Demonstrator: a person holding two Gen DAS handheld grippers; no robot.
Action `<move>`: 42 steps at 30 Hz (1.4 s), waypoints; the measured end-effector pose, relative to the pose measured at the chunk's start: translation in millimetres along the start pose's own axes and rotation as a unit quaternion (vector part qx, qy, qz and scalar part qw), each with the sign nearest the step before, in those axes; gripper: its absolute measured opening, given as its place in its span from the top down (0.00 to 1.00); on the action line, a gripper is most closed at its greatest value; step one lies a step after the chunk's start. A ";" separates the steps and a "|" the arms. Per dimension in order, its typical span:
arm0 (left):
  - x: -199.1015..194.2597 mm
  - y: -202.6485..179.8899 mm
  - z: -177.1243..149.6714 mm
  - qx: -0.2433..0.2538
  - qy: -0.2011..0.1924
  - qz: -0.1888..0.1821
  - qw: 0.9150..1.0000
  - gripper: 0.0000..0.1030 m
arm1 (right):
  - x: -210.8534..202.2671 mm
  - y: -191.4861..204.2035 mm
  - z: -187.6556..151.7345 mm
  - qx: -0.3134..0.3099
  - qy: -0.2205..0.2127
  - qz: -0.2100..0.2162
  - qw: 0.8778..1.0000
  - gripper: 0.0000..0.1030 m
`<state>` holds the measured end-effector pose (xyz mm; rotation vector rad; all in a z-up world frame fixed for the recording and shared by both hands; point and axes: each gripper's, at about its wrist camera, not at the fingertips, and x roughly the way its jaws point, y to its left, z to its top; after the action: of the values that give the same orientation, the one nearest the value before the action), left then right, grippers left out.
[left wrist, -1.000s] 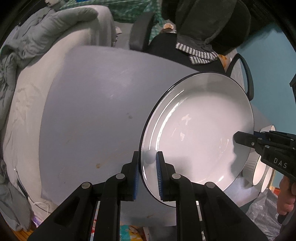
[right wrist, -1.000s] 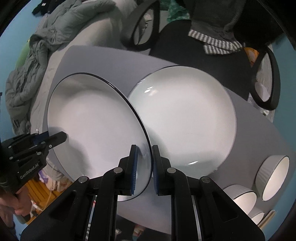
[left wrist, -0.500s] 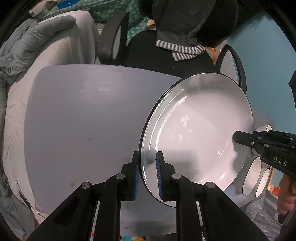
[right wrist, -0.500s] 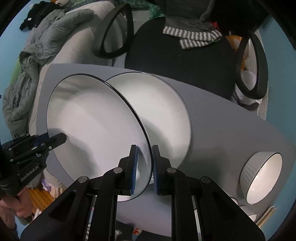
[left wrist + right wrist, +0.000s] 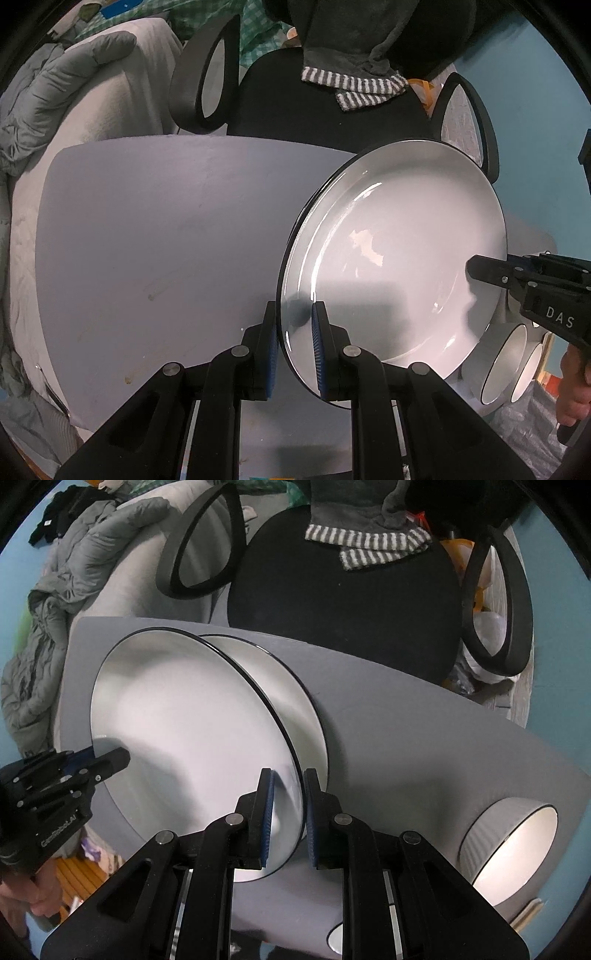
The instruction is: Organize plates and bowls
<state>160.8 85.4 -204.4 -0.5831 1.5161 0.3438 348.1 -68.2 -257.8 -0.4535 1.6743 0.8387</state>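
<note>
Right wrist view: white plate (image 5: 184,731) with thin black rim fills centre-left of frame, held up off the bench (image 5: 424,738) by both grippers. Right gripper (image 5: 288,812) fingers are narrow, clamped on the plate's near edge at lower centre; left gripper (image 5: 107,762) bites the opposite edge at far left. Behind it, upper centre, a second plate (image 5: 295,701) lies flat on the bench, partly hidden, same white glaze and black rim.

Left wrist view: same plate (image 5: 399,258) sits right of centre, left gripper (image 5: 293,339) fingers narrow on its rim at bottom centre, right gripper (image 5: 476,267) coming in from the right edge.

Risks, as I judge them:
- Glazed ceramic, smooth and glossy, gripped only at thin rim edges. Uneven pull between the two hands could twist it out of the pads.
- Set down too fast on the second plate, the two hard rims clack and may chip.
- Off-centre landing leaves the stack lopsided or shoves the lower plate along the bench.
- Ribbed white bowl (image 5: 513,849) at lower right is near the bench edge; a wide swing might knock it.

Bench is matte grey, flat, rounded corners, some faint stains. Finger pads are blue and ridged. Beyond the bench, a black chair (image 5: 343,602) with striped cloth (image 5: 365,541) draped over it, soft grey bedding (image 5: 85,554) at upper left.
</note>
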 end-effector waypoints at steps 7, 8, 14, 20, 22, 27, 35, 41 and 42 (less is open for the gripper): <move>7.4 -5.7 3.0 0.003 0.010 0.012 1.000 0.84 | 7.5 -3.0 4.3 -0.002 0.008 -0.006 1.000 0.84; 8.7 -4.9 2.8 -0.002 0.010 0.012 1.000 0.84 | 8.2 -2.6 4.3 -0.003 0.008 -0.010 1.000 0.84; 14.0 -0.6 5.2 -0.019 0.014 0.007 1.000 0.84 | 9.4 -0.5 5.5 0.000 0.009 -0.013 1.000 0.85; 15.1 -4.5 6.9 -0.009 0.012 0.014 1.000 0.84 | 9.7 -0.6 8.1 0.004 0.015 -0.005 1.000 0.74; 13.4 -5.8 6.6 -0.008 0.008 0.017 1.000 0.84 | 8.8 -0.1 7.5 0.009 0.014 -0.004 1.000 0.71; 7.8 -15.0 6.1 0.007 -0.006 0.029 1.000 0.75 | 5.1 5.2 4.0 0.002 0.006 -0.006 1.000 0.59; -10.2 -28.7 -2.0 0.015 -0.039 0.028 0.999 0.65 | -10.6 9.5 -1.9 -0.020 -0.037 -0.068 0.997 0.51; -27.0 -35.1 -11.9 0.011 -0.061 0.034 0.997 0.64 | -34.9 12.9 -14.0 -0.046 -0.102 -0.135 0.985 0.51; -29.0 -35.0 -13.4 0.008 -0.062 0.031 0.998 0.64 | -39.2 12.1 -16.9 -0.046 -0.111 -0.139 0.983 0.50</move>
<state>167.8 53.5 -170.1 -0.4941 1.4187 0.4083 339.2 -77.6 -215.4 -0.6190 1.3350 0.7334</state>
